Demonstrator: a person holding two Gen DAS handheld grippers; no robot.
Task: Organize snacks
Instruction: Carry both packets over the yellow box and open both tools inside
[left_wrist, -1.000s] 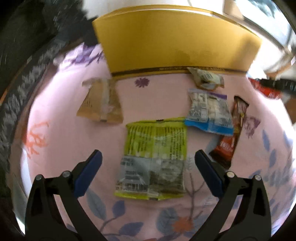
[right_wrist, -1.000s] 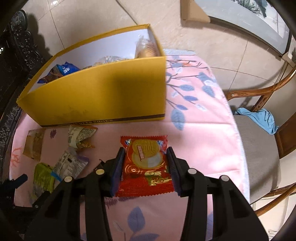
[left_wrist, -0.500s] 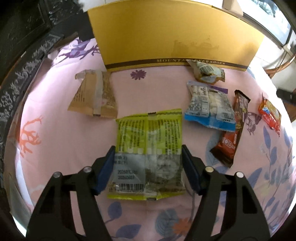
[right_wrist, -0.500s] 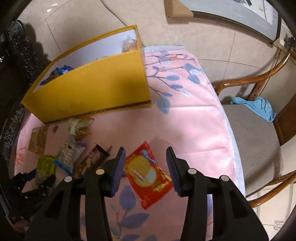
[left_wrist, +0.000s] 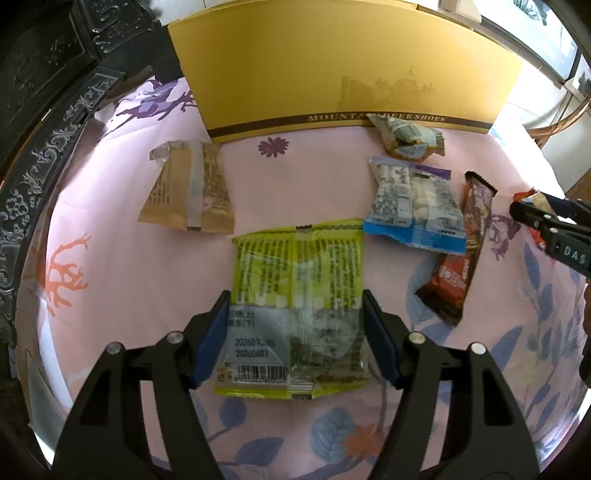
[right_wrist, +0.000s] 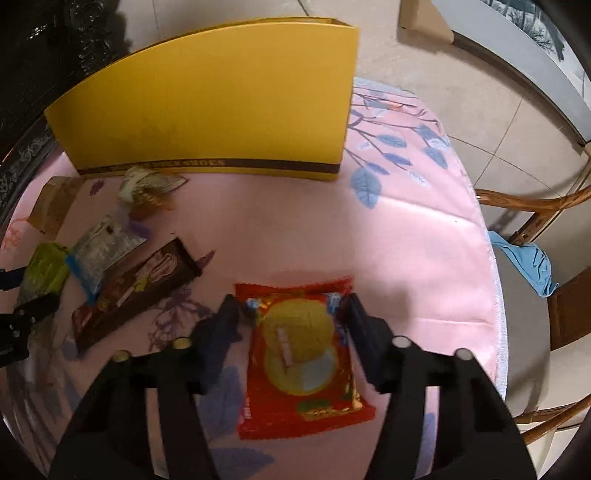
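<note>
left wrist, jaws round green pkt (left_wrist: 297, 310) dated 20260603, yellow box (left_wrist: 343, 62) "shoes", right jaws round red pkt (right_wrist: 301, 354)

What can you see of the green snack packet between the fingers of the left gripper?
The green snack packet is a flat, glossy plastic pouch, lime green above and clear below, where dark contents show. Its back faces up, with a centre seam, printed text, date stamps and a barcode. It lies flat on the pink floral tablecloth. The left gripper brackets its lower half, blue pads at both side edges; whether they squeeze it is unclear.
</note>
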